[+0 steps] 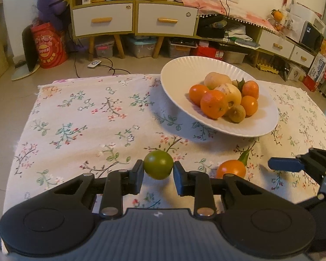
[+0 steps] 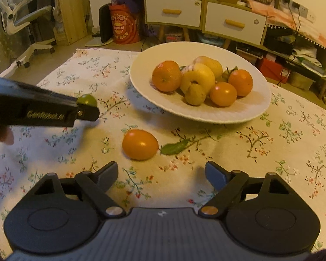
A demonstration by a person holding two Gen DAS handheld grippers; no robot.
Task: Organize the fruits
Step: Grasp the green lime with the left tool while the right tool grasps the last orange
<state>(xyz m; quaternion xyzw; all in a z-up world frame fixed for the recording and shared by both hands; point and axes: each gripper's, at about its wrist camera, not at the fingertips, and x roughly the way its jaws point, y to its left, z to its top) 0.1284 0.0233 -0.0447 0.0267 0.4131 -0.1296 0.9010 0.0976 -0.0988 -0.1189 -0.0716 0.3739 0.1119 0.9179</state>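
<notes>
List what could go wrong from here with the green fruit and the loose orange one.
1. The left gripper pinches the round green fruit only at its sides, so it could slip out and roll across the floral tablecloth.
2. The white plate already holds a heap of oranges and other fruit; a dropped fruit might knock some loose.
3. The orange fruit lies in front of the open right gripper; a nudging finger may push it away.
</notes>
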